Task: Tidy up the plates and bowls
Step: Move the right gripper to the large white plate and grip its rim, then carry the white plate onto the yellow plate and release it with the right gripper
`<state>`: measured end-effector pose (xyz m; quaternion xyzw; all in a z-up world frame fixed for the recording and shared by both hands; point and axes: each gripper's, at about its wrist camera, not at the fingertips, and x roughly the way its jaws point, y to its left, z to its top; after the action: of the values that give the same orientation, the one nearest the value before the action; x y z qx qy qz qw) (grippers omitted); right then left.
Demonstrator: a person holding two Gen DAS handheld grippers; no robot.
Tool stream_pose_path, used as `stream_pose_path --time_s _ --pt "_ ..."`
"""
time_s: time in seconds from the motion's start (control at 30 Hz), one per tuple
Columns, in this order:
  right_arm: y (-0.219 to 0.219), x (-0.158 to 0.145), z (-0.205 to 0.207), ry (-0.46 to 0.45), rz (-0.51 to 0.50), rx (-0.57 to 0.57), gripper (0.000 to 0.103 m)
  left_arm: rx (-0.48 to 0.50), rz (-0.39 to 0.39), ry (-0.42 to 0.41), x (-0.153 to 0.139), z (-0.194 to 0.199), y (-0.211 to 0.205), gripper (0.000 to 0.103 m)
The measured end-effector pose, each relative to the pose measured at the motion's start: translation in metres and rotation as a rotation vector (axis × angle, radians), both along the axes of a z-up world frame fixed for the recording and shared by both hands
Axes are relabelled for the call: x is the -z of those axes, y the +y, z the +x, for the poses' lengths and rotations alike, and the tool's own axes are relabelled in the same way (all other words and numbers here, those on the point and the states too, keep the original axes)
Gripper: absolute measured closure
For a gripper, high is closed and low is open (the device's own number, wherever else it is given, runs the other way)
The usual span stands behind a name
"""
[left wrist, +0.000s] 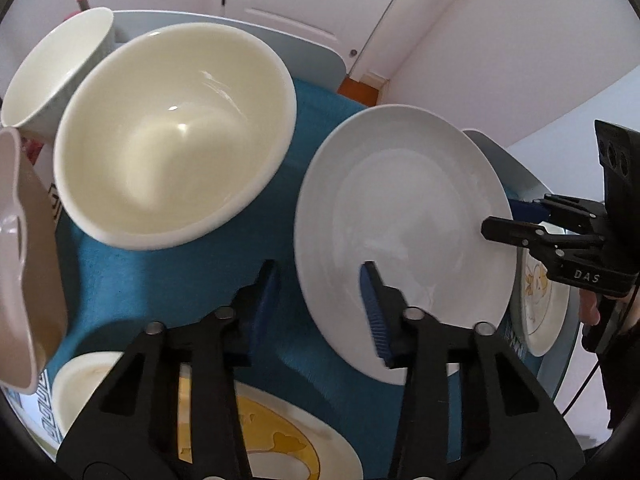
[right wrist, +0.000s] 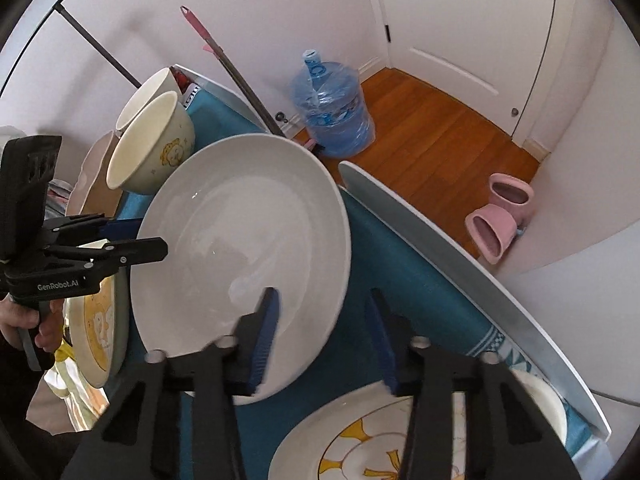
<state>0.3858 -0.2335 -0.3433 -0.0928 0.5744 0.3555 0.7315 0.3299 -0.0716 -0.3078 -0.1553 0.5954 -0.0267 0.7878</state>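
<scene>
Left claw (left wrist: pixel 320 304): released, jaws parted; one blue pad (left wrist: pixel 374 312) overlaps the face of the round white ceramic plate (left wrist: pixel 400 208), the other is clear of its rim.
Right claw (right wrist: pixel 322 336): released likewise at the opposite rim.
Plate: between both claws, over the teal mat (left wrist: pixel 132 280), face up; round, no long axis.
Beside it: large cream bowl (left wrist: pixel 172 136).

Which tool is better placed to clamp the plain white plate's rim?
Left, narrowly. Both tools are open and straddle the white plate at its rim, but the left tool has the rim nearer mid-gap, while the right tool has it closer to one finger.
</scene>
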Motion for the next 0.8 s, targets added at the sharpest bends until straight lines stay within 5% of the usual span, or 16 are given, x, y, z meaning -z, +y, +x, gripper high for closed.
stream_pose_path --time_s 0.1,0.8 --pt "0.002 0.005 -0.001 0.014 0.000 -0.014 0.079 0.012 0.008 0.015 0.003 0.002 -0.004 0.083" --pt "0.000 0.005 -0.008 0.011 0.023 0.013 0.084 0.053 0.126 -0.017 -0.012 -0.007 -0.025 0.083"
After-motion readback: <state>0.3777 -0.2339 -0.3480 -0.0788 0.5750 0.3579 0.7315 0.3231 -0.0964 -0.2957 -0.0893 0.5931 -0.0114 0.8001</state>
